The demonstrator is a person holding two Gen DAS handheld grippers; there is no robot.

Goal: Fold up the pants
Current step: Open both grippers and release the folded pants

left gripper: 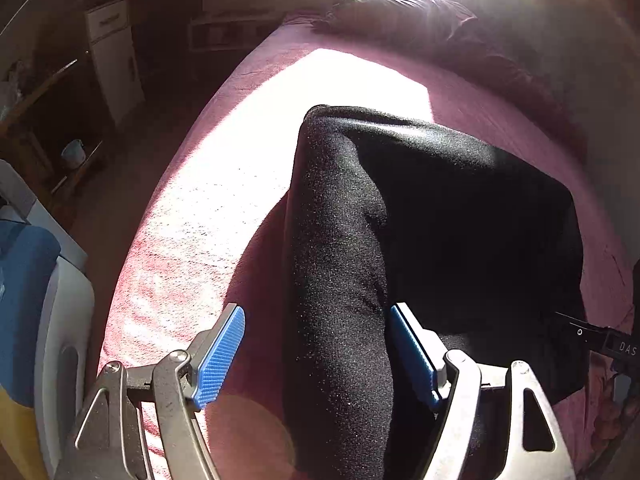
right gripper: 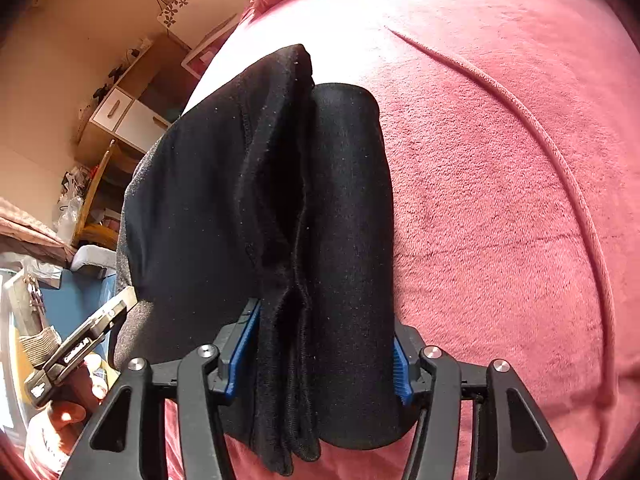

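my left gripper (left gripper: 316, 356) is released: the blue fingers (left gripper: 220, 356) stand wide, and the thick fold of the black pants (left gripper: 440, 208) lies between them with a clear gap on the left side, so nothing is pinched there. my right gripper (right gripper: 320, 360) is clenched on the pants (right gripper: 280, 200), both pads pressed against a bundle of several layers, edges stacked like pages. the pants lie on the pink bed (left gripper: 192, 216), already doubled into a compact block, with the near end gathered in my right fingers. i judge the right side holds the layers together so the stack does not slide apart, while the left has let go to leave its edge lying flat. sun floods the bedcover and washes out detail there. on the other gripper's black body, at the right edge of my left view, i read "das"; the white lettering on the gripper body in the right view is too small to read.
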